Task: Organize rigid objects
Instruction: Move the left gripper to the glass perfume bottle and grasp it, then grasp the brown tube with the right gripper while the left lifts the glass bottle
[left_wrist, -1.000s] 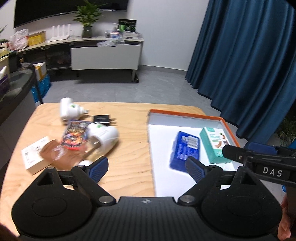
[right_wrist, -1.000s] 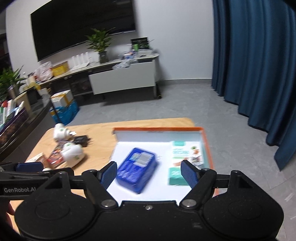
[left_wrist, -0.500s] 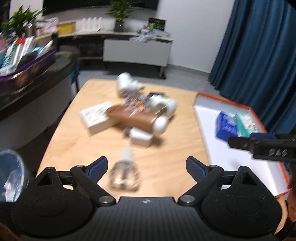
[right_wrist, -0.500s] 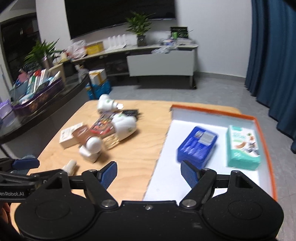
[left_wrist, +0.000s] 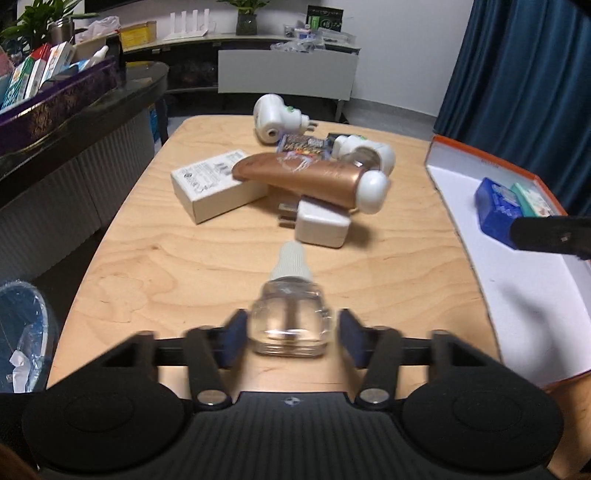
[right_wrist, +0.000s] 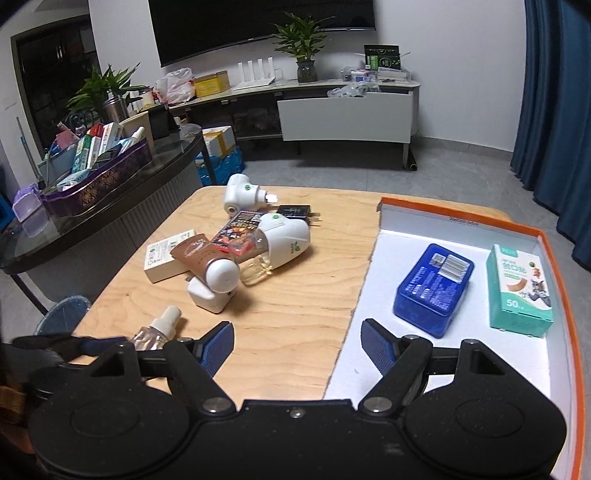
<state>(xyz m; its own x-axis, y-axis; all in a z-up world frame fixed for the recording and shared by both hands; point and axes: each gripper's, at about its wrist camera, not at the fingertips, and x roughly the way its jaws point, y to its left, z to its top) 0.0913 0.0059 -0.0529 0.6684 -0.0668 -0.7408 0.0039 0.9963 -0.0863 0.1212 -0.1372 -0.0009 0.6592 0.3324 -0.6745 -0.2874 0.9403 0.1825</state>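
We closed on the clear bottle.
Our left gripper (left_wrist: 290, 334) had just clamped the clear bottle (left_wrist: 289, 315) near the table (left_wrist: 207, 266) edge; our right gripper (right_wrist: 297, 345) gaped, holding nothing.

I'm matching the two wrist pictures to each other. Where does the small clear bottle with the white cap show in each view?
Left wrist: clear bottle low at centre, lying between the left gripper pads.
Right wrist: same bottle at lower left, near the table edge.
Shared landmark: white charger just beyond the cap.
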